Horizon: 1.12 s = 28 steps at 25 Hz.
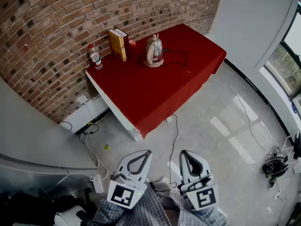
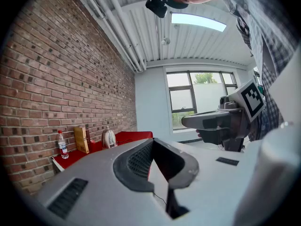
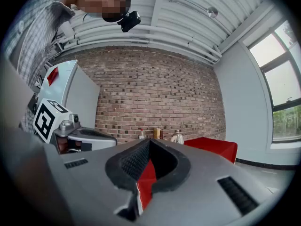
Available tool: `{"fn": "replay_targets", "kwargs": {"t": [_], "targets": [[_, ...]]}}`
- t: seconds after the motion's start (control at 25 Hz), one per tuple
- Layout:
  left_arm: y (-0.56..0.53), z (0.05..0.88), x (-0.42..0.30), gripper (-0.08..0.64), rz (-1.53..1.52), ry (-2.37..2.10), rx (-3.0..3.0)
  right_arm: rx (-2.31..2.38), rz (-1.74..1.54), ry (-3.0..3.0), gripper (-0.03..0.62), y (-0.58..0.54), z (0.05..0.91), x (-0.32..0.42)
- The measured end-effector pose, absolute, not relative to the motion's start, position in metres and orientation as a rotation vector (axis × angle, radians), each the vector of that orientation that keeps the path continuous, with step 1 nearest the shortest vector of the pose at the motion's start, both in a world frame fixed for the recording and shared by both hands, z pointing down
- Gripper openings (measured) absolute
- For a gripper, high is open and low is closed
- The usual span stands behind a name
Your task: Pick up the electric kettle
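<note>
**A:** What sits closest to you?

**B:** My own two tools, low at six o'clock. The left gripper (image 1: 145,154) has its jaws pressed together with nothing between them. The right gripper (image 1: 185,154) is the same, closed and empty. Both point roughly level toward twelve o'clock.

**A:** And the kettle?

**B:** The electric kettle (image 1: 154,51) stands upright at twelve o'clock, well apart from me across bare floor. It's on the table (image 1: 155,98) with the red cloth, near the brick wall. A yellow box (image 1: 117,44) stands at its ten o'clock and a water bottle (image 1: 95,56) lies farther out at nine. A black cord (image 1: 181,55) runs off at its three o'clock.

**A:** How do you expect it to handle?

**B:** It looks like a shiny metal body, so I judge it hard, smooth and slippery to pinch. It could be heavy if there's water inside, but I can't see that. The pale handle, at roughly eight o'clock on it, looks like the place to clamp. I'd lift straight up so it comes off its base cleanly and the cord doesn't drag.
</note>
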<state>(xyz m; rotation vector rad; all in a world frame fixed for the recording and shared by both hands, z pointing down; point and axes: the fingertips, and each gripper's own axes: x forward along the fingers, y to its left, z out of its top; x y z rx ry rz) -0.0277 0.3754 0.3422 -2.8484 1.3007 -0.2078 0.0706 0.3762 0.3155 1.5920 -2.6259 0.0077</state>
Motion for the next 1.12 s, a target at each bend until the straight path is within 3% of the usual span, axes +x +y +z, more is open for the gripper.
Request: {"fn": "replay_targets", "kwargs": {"t": [1.12], "targets": [[0.384,0.348,-0.077,0.006,-0.201,1.247,-2.866,1.684,-0.045,-2.558,0.007,0.397,0.317,0.046]]}}
